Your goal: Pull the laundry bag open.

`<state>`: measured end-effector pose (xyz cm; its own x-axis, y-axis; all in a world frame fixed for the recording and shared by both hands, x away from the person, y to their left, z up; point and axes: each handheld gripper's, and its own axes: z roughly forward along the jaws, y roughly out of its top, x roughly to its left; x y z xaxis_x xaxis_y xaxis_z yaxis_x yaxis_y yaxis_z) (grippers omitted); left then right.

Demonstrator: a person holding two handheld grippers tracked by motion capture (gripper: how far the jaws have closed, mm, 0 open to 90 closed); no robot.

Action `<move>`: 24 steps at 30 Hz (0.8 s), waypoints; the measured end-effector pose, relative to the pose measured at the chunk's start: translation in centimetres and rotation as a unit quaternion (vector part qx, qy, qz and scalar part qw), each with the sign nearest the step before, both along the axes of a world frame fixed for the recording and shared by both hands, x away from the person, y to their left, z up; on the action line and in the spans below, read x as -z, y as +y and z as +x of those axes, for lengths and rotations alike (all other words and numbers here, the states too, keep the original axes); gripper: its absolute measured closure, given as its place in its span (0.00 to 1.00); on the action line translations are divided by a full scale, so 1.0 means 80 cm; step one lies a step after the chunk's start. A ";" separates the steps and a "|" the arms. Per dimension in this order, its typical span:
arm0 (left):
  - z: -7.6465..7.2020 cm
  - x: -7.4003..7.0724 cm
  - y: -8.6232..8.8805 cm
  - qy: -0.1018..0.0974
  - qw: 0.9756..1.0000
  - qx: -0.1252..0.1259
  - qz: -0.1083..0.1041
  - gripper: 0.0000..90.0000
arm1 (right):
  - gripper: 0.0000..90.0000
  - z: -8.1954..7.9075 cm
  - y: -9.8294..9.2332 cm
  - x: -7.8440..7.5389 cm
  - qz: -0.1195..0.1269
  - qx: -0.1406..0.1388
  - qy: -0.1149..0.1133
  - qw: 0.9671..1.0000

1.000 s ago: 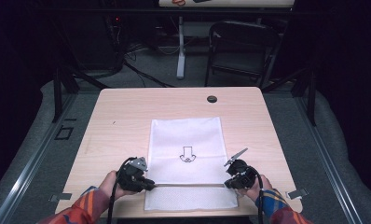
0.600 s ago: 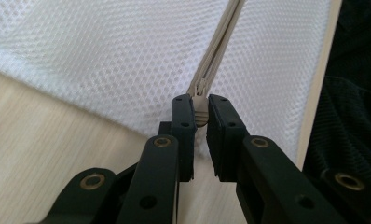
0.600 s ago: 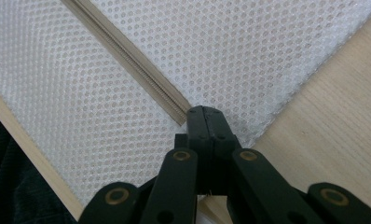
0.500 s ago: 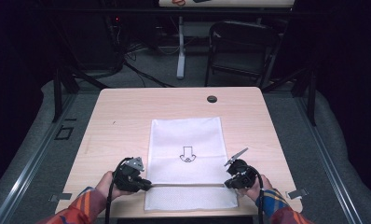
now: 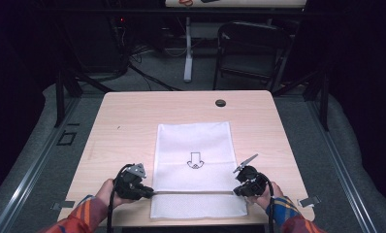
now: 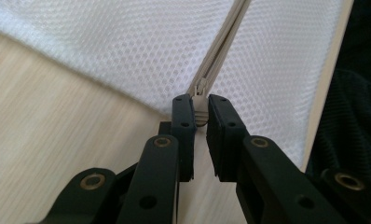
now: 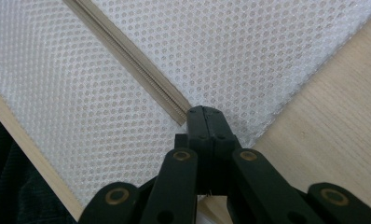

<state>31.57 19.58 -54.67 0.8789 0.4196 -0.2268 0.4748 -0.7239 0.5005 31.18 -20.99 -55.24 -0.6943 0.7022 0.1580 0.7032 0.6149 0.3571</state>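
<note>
While the left gripper pinches the zipper pull at the mesh bag's seven o'clock corner and the right gripper clamps its five o'clock edge, the zipper appears fully closed.

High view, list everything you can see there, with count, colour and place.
Mesh bag: one, white, middle of the table, black arrow print on it.
Zipper: one, beige, across the bag near the near edge.
Zipper pull: one, beige, at the zipper's left end.
Table: one, light wood.
Grommet: one, black, far side of the table.
Chair: one, dark, beyond the table.
Left gripper: black, shut on the zipper pull.
Right gripper: black, shut on the bag's right edge.
</note>
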 end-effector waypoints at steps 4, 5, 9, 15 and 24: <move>-0.002 0.000 0.007 -0.005 1.000 -0.012 0.019 0.91 | 1.00 0.000 0.000 0.000 -0.001 0.000 0.000 1.000; -0.002 0.001 0.013 -0.001 1.000 -0.019 0.016 0.91 | 1.00 0.000 0.000 0.000 0.000 0.000 0.000 1.000; -0.004 -0.001 0.015 -0.003 1.000 -0.023 0.011 0.91 | 1.00 0.001 -0.001 -0.001 -0.006 -0.007 0.003 1.000; -0.002 0.001 0.014 0.003 1.000 -0.020 0.015 0.91 | 1.00 0.003 -0.002 -0.001 -0.004 -0.009 0.007 1.000; 0.001 -0.004 0.015 0.015 0.998 -0.050 0.039 0.64 | 0.88 0.003 -0.003 -0.004 0.018 -0.021 0.020 0.999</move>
<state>31.61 20.74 -54.38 0.8245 0.5232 -0.2157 0.5614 -0.7080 0.4284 31.42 -21.23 -54.94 -0.7162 0.6655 0.2102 0.6905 0.6320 0.3518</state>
